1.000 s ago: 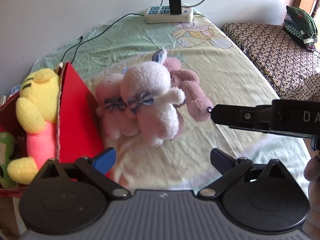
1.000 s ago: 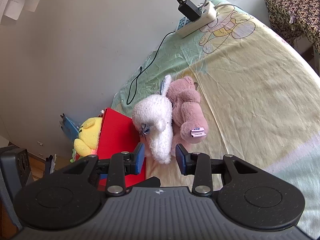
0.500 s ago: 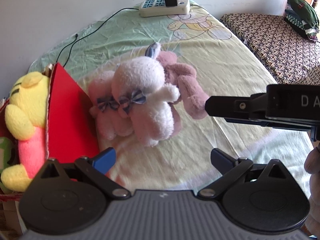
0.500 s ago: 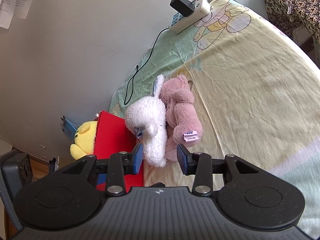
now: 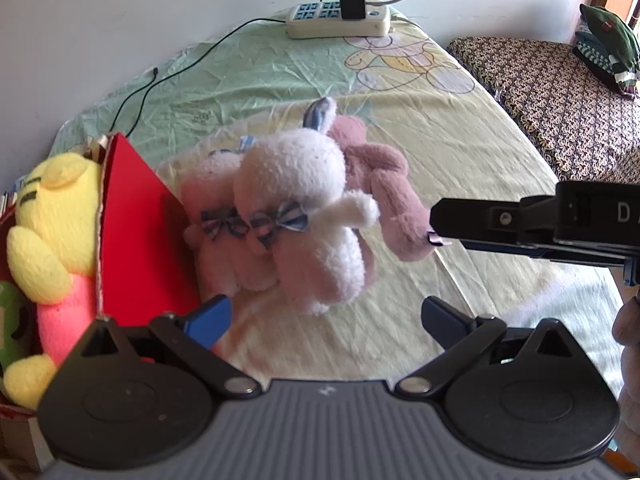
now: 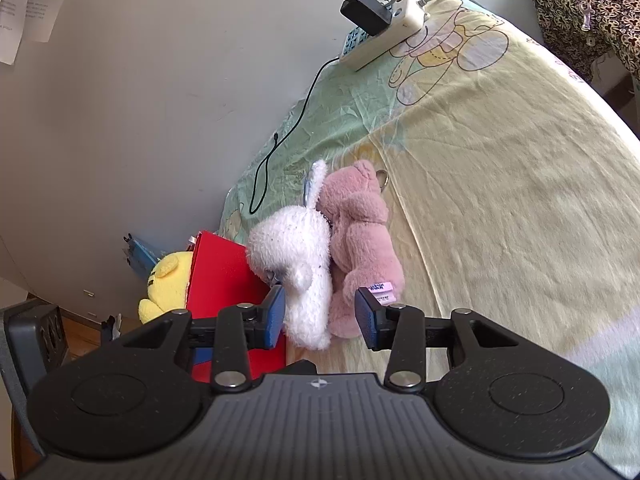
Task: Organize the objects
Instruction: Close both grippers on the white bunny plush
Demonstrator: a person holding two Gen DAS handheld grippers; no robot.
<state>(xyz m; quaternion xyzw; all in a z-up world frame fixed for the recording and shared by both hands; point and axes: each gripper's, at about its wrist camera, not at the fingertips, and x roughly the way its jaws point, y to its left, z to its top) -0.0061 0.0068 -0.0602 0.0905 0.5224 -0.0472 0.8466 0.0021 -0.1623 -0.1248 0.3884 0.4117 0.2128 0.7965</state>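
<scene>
Three plush toys lie huddled on the bed: a white bunny (image 5: 304, 208) with a blue bow, a pale pink bunny (image 5: 212, 208) to its left, and a mauve bear (image 5: 388, 196) to its right. My left gripper (image 5: 326, 318) is open just short of the white bunny's feet, with nothing in it. My right gripper (image 6: 322, 316) is open too. Its blue pads flank the feet of the white bunny (image 6: 304, 280) and the mauve bear (image 6: 360, 240). In the left wrist view the right gripper (image 5: 436, 226) reaches in from the right to the bear's tagged foot.
A red box (image 5: 136, 216) at the bed's left edge holds a yellow plush (image 5: 52, 216) and a green one (image 5: 12, 320). A power strip (image 5: 336, 24) with a charger and cable lies by the wall. A patterned seat (image 5: 552, 92) stands to the right. A hand (image 5: 628, 320) shows at the right edge.
My right gripper has crept forward, so the white bunny's and bear's feet now reach deeper between its fingers. The left view shifted slightly; the toys lie as before.
</scene>
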